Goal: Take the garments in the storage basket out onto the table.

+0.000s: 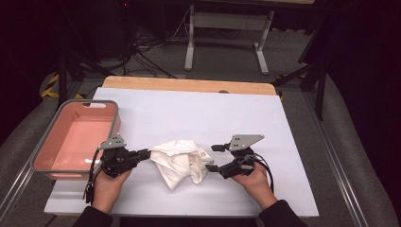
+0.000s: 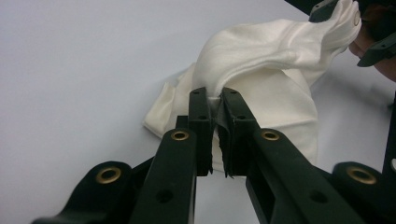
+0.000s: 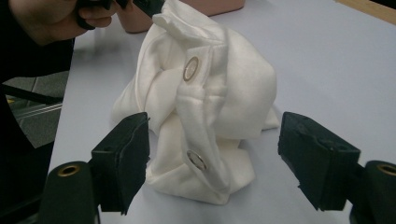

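A pink bin (image 1: 75, 139) with a grey rim sits at nine o'clock on the white-covered table (image 1: 203, 113), just beyond the left gripper (image 1: 144, 153). A white cloth (image 1: 182, 161) with metal eyelets lies bunched at about six o'clock, between the two grippers. No writing can be read on it. The left gripper's jaws are clamped on a fold at the cloth's left edge. The right gripper (image 1: 213, 157) has its jaws wide apart, one either side of the cloth's right end, seemingly not pressing it.
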